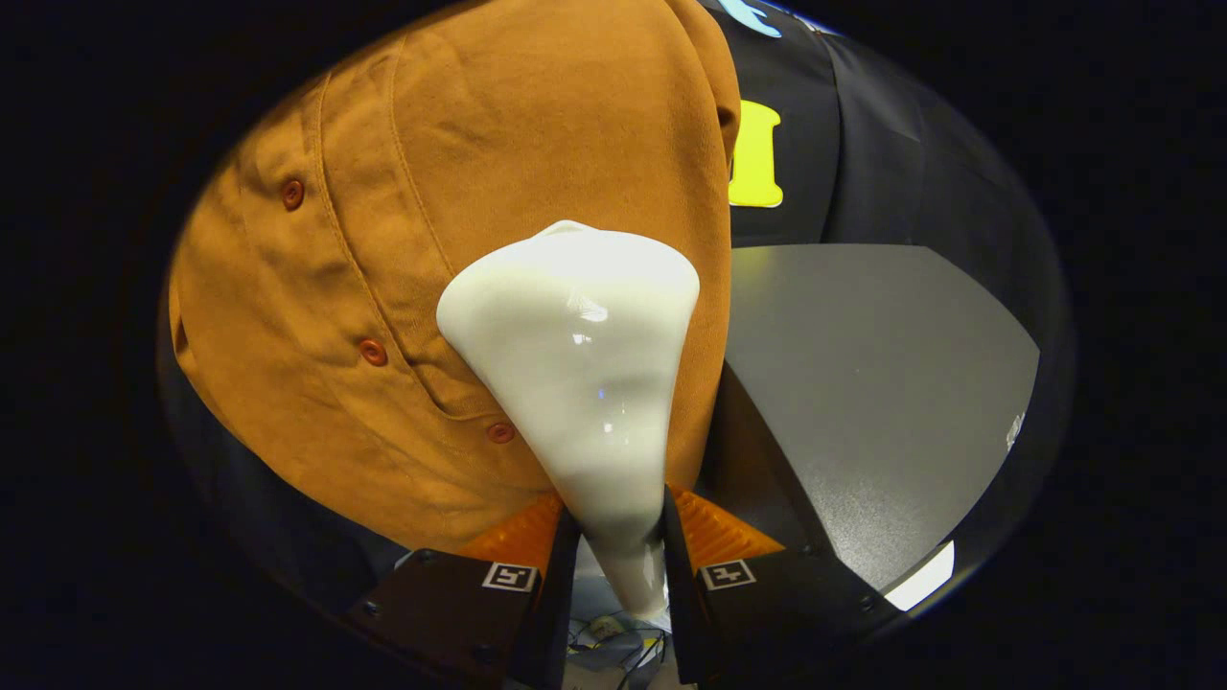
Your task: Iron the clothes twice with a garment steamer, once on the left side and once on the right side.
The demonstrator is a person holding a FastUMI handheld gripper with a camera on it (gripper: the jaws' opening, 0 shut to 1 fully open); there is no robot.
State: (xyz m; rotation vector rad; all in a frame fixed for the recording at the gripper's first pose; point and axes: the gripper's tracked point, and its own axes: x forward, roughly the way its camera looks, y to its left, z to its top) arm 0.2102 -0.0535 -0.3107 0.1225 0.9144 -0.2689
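the hand-held gripper (618, 537) squeezes the thin neck of the white steamer (575, 364) with both fingers. the steamer's wide head points to 12 o'clock and sits against the brown shirt (383, 240) with its red buttons (373, 352). a grey bench (863, 383) lies at 3 o'clock.

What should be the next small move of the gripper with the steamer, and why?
Probably a slow stroke along the cloth. The gripper is shut on the narrow neck of the white steamer head, whose wide end lies against the brown buttoned garment, right of the button row, so steaming can proceed from here.
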